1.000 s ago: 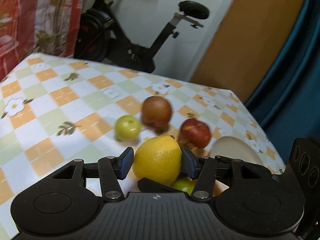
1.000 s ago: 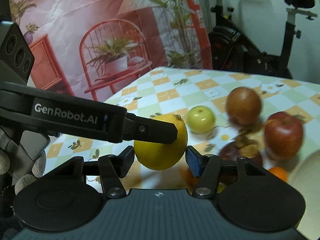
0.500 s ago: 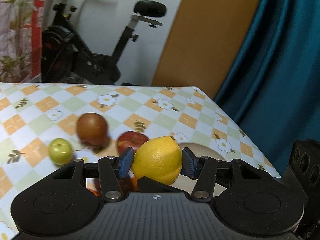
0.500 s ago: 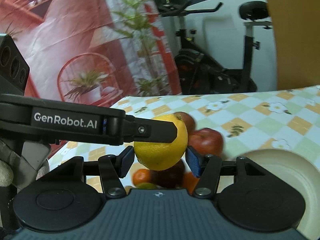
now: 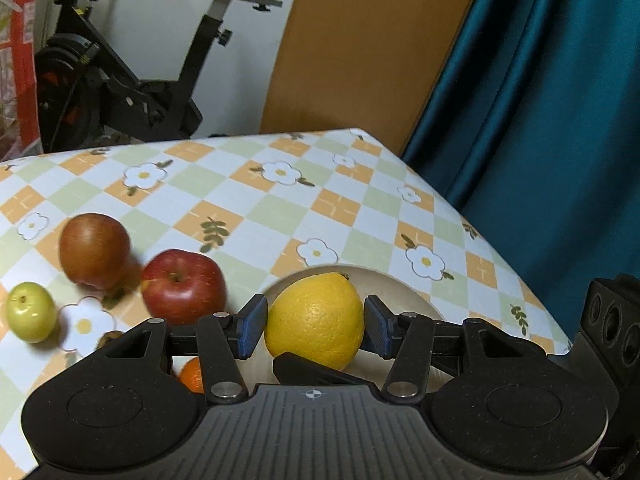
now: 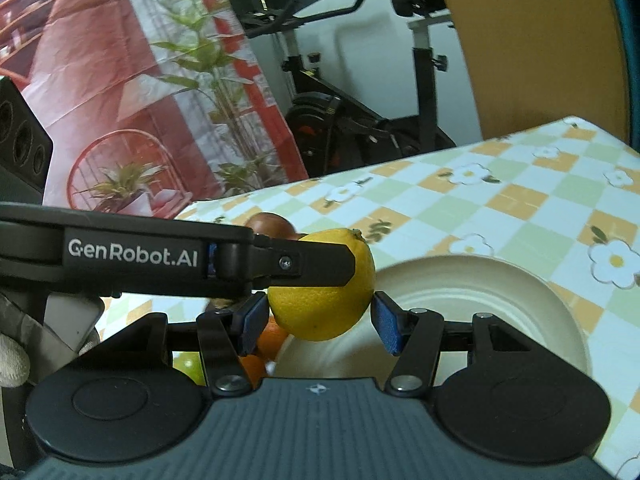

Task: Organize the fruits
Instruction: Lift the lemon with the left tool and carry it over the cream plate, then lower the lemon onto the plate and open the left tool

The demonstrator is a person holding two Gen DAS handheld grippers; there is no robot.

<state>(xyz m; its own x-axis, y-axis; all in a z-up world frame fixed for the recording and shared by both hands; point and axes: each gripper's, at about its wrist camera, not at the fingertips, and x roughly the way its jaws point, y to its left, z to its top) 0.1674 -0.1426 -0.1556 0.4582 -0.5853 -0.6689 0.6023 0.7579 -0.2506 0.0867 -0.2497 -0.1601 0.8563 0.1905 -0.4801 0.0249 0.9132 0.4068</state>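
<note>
Yellow lemon [image 5: 316, 320] pinched by both grippers, left gripper [image 5: 315, 327], right gripper [image 6: 320, 322], above beige plate [image 6: 500, 300], red apple [image 5: 184, 286] beside.

Lemon [image 5: 316, 320] sits betw. the pads of the left hand-held gripper [image 5: 314, 326], above the near part of the plate [image 5: 404, 294]; plate lies on the table [image 5: 280, 208] near its right edge. In the right wrist view the right hand-held gripper [image 6: 318, 326] has the same lemon [image 6: 324, 312] betw. its pads too, w/ the left one's finger crossing in front from the left. Left of plate: apple [image 5: 184, 286] just beside the rim, round fruit [image 5: 94, 250] behind & left of it, small fruit [image 5: 30, 312] further left, nearer the camera. Orange [image 5: 192, 376] shows under the left gripper's linkage. Exercise bike [image 5: 132, 76] stands behind the table, curtain [image 5: 552, 120] to the right.
</note>
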